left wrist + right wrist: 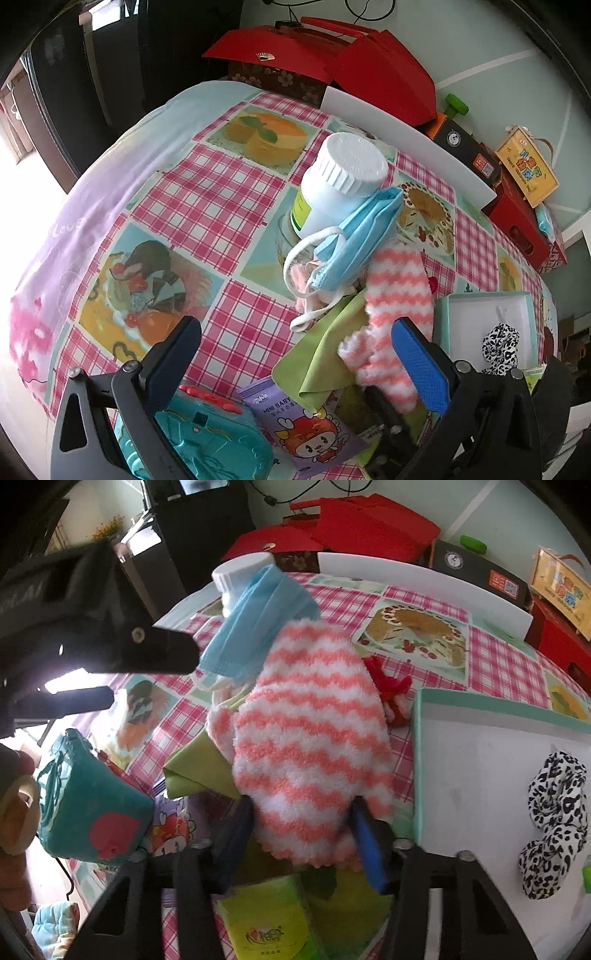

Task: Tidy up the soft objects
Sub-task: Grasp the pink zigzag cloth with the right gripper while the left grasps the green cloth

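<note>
Looking along the left gripper [295, 354], its jaws stand wide apart with nothing between them, above the checked tablecloth [221, 206]. Taking the white bottle [334, 184] as landmark, a blue face mask [358, 240] leans against its near side, the pink-and-white striped sock [391, 306] lies just nearer than the mask, and a green cloth [325, 354] spreads beneath the sock. In the right wrist view, the right gripper [299, 842] is clamped on the sock's [306, 738] near end; the bottle [240, 572] stands beyond it, with the mask [255, 620] between them. The white box [472, 760], beside the sock and farther from the bottle, holds a leopard-print scrunchie [554, 823].
</note>
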Action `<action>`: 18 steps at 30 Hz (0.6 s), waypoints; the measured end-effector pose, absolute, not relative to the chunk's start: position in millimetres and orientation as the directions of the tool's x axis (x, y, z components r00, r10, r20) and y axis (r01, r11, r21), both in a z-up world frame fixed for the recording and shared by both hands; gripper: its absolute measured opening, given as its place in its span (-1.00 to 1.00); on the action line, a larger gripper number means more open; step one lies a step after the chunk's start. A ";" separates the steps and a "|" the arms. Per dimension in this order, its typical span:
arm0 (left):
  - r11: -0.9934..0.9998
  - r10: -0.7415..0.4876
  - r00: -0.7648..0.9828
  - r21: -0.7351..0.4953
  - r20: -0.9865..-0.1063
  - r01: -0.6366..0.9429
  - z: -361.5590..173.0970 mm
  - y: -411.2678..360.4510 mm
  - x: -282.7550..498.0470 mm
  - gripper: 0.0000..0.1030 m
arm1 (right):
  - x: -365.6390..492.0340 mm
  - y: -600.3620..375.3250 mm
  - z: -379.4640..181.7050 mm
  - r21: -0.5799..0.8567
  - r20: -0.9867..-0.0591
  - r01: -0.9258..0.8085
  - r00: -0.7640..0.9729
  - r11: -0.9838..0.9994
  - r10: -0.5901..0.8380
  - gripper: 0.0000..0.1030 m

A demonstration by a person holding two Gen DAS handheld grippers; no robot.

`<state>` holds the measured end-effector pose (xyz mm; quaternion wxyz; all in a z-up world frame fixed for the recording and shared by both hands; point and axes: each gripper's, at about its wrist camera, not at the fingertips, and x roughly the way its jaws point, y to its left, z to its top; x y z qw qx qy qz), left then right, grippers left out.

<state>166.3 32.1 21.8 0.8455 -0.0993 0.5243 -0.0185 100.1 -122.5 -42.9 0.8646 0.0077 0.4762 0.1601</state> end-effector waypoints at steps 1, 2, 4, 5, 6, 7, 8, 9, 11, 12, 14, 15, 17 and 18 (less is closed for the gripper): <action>0.980 -0.136 0.449 -0.188 -0.883 -0.073 21.8 32.2 166.2 0.99 | 100.8 -124.6 -42.9 0.174 -0.820 -0.263 0.495 0.949 0.288 -0.11; 0.980 -0.136 0.449 -0.188 -0.883 -0.072 21.7 32.2 166.3 0.99 | 101.5 -126.9 -42.6 0.187 -0.817 -0.257 0.495 0.948 0.295 -0.16; 0.980 -0.138 0.449 -0.189 -0.883 -0.070 21.0 31.9 167.0 0.99 | 102.1 -131.0 -41.3 0.205 -0.812 -0.248 0.497 0.947 0.306 -0.25; 0.980 -0.138 0.449 -0.188 -0.883 -0.069 20.8 31.0 166.6 0.99 | 102.0 -132.8 -40.3 0.210 -0.809 -0.247 0.499 0.946 0.310 -0.29; 0.980 -0.139 0.449 -0.188 -0.883 -0.066 20.6 30.2 167.0 0.99 | 102.0 -134.8 -38.9 0.218 -0.805 -0.246 0.501 0.944 0.317 -0.30; 0.980 -0.140 0.449 -0.188 -0.883 -0.065 20.4 29.2 167.0 0.99 | 102.0 -137.0 -37.6 0.229 -0.800 -0.244 0.505 0.942 0.325 -0.32; 0.980 -0.141 0.449 -0.188 -0.882 -0.062 20.2 28.4 167.1 0.99 | 101.7 -138.5 -36.6 0.237 -0.796 -0.242 0.507 0.941 0.331 -0.34; 0.980 -0.142 0.449 -0.189 -0.882 -0.061 20.4 28.1 166.3 0.99 | 101.7 -140.6 -35.4 0.247 -0.791 -0.240 0.510 0.939 0.338 -0.36; 0.980 -0.146 0.449 -0.190 -0.882 -0.054 20.2 26.4 166.6 0.96 | 101.4 -143.8 -33.4 0.264 -0.782 -0.240 0.514 0.934 0.353 -0.40; 0.980 -0.149 0.447 -0.190 -0.882 -0.050 19.9 25.3 166.9 0.94 | 101.1 -145.5 -32.0 0.271 -0.777 -0.240 0.517 0.932 0.359 -0.40; 0.980 -0.156 0.440 -0.194 -0.884 -0.042 18.4 23.3 167.8 0.84 | 100.0 -149.0 -28.5 0.282 -0.767 -0.240 0.525 0.929 0.369 -0.42; 0.980 -0.159 0.436 -0.196 -0.886 -0.040 17.7 23.0 168.2 0.84 | 99.8 -150.1 -27.1 0.287 -0.763 -0.241 0.527 0.927 0.374 -0.42; 0.980 -0.161 0.432 -0.195 -0.888 -0.035 16.3 21.9 168.6 0.79 | 100.6 -154.9 -24.3 0.294 -0.756 -0.236 0.536 0.926 0.376 -0.42; 0.981 -0.162 0.430 -0.194 -0.888 -0.031 15.8 20.8 168.9 0.73 | 98.6 -157.3 -22.7 0.297 -0.753 -0.232 0.539 0.926 0.377 -0.42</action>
